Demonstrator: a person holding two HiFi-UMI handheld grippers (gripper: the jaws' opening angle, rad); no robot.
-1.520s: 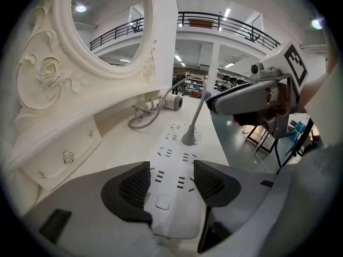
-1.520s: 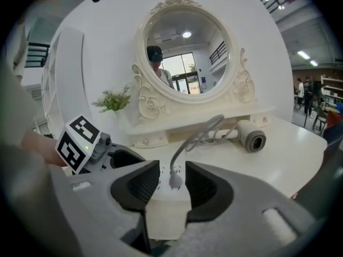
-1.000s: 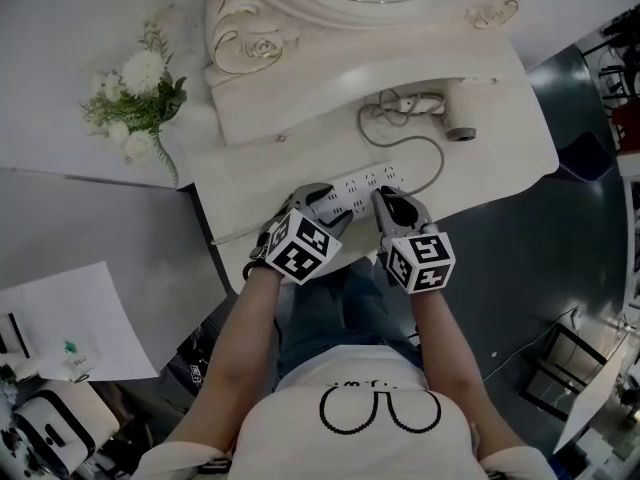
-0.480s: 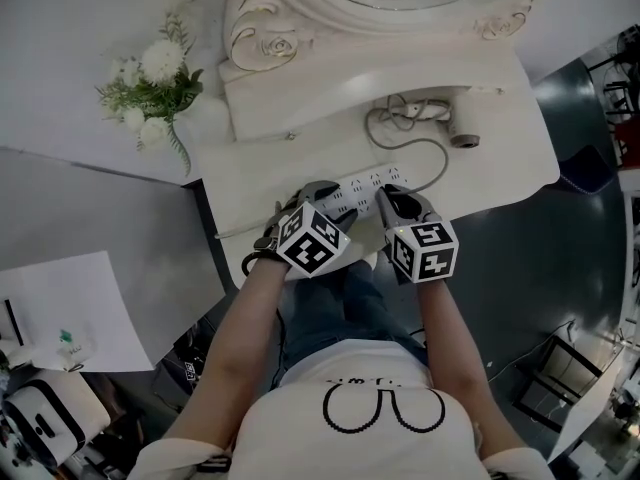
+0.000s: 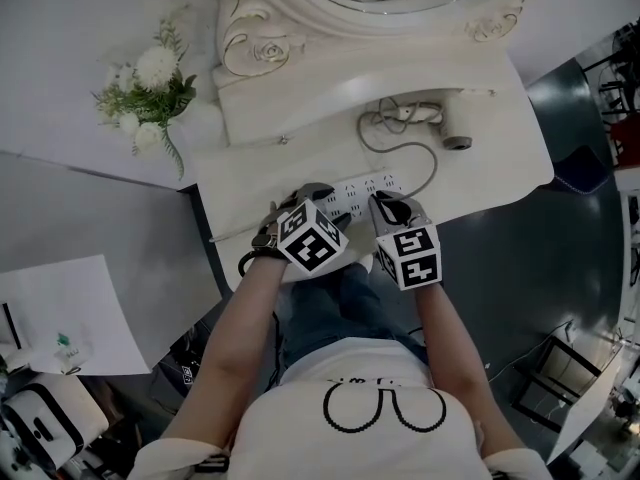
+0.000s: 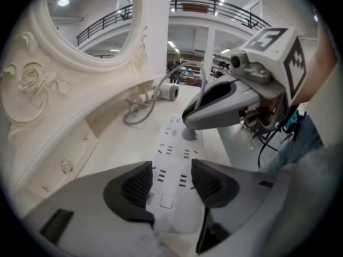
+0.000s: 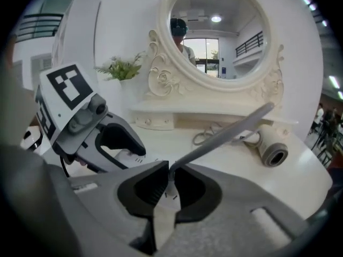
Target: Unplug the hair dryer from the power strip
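A white power strip (image 5: 352,190) lies on the white vanity top (image 5: 250,183). My left gripper (image 5: 318,206) straddles its near end, and its pads (image 6: 136,183) press on both long edges of the power strip (image 6: 170,157). The right gripper (image 5: 381,201) is shut on the hair dryer's plug (image 6: 188,134), which stands in a socket further along. From between the right gripper's (image 7: 169,178) jaws the grey cord (image 7: 225,133) rises and runs back in loops to the white hair dryer (image 5: 452,123), which lies on its side near the mirror.
An ornate oval mirror (image 7: 214,36) and a low drawer shelf (image 5: 330,93) stand behind the strip. A bunch of white flowers (image 5: 145,88) sits at the left. The vanity's front edge (image 5: 480,196) is just under my hands, and dark floor lies to the right.
Both grippers stay at the power strip. The right gripper's cube has rolled a little. The head view has shifted slightly.
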